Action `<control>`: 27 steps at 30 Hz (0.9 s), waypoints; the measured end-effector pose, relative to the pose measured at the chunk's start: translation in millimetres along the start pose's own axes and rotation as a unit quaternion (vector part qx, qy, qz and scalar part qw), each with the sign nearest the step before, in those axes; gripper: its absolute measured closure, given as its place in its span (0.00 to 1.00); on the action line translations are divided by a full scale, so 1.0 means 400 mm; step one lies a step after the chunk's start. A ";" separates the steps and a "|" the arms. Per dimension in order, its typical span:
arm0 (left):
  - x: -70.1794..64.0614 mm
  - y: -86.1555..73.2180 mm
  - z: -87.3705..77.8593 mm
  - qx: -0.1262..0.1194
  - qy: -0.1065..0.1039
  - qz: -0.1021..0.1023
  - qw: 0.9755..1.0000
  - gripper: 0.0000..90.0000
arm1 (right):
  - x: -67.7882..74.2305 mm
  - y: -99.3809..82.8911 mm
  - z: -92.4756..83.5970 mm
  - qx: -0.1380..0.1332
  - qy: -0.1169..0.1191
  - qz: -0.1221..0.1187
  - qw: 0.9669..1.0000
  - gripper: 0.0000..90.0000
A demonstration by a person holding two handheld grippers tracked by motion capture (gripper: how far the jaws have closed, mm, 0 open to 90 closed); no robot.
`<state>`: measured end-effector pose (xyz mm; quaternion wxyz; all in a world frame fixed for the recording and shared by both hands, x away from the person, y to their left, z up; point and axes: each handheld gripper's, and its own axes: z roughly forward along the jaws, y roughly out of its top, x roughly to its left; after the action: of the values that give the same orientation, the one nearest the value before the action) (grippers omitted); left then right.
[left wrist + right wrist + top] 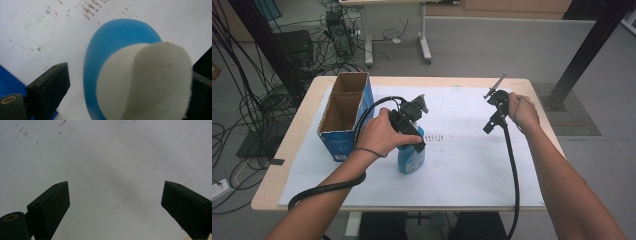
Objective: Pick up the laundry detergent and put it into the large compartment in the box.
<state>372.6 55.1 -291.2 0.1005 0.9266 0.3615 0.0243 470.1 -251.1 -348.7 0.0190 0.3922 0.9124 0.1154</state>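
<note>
White paper covers the surface (472, 165), where the left hand-held gripper (412, 131), jaws spread, straddles the blue bottle (411, 157) left of centre, likely closing next; right hand-held gripper (493, 112) idles agape.

Tabletop (287, 165): centre of the high view, covered across most of its surface by a paper sheet (462, 170).
Cardboard box (343, 117): on the sheet, left of centre, open side up, two compartments, one behind the other.
Bottle (412, 157): upright on the sheet, just right of the box, near frame centre.
Left tongs (412, 125): directly above the bottle, jaws either side of its top.
Right tongs (494, 107): right of centre, over bare sheet, well apart from the bottle.
Floor cables (242, 105): upper left, beyond the tabletop.
</note>
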 end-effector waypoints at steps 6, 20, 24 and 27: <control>0.000 0.000 0.000 -0.001 -0.001 0.000 1.000 0.07 | 0.001 0.002 0.002 0.000 0.001 0.000 1.000 0.09; 0.001 0.001 -0.002 -0.003 -0.001 -0.002 1.000 0.07 | 0.003 0.003 0.001 0.001 0.000 -0.001 1.000 0.09; 0.000 0.001 -0.005 -0.006 -0.002 -0.005 1.000 0.07 | 0.002 0.002 0.000 0.001 0.000 0.001 1.000 0.09; 0.000 0.000 -0.005 -0.006 -0.002 -0.004 1.000 0.07 | 0.002 0.001 -0.001 0.001 0.000 0.000 1.000 0.09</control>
<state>372.5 55.5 -289.5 0.1067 0.9244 0.3653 0.0241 469.8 -250.5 -348.1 0.0186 0.3926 0.9123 0.1147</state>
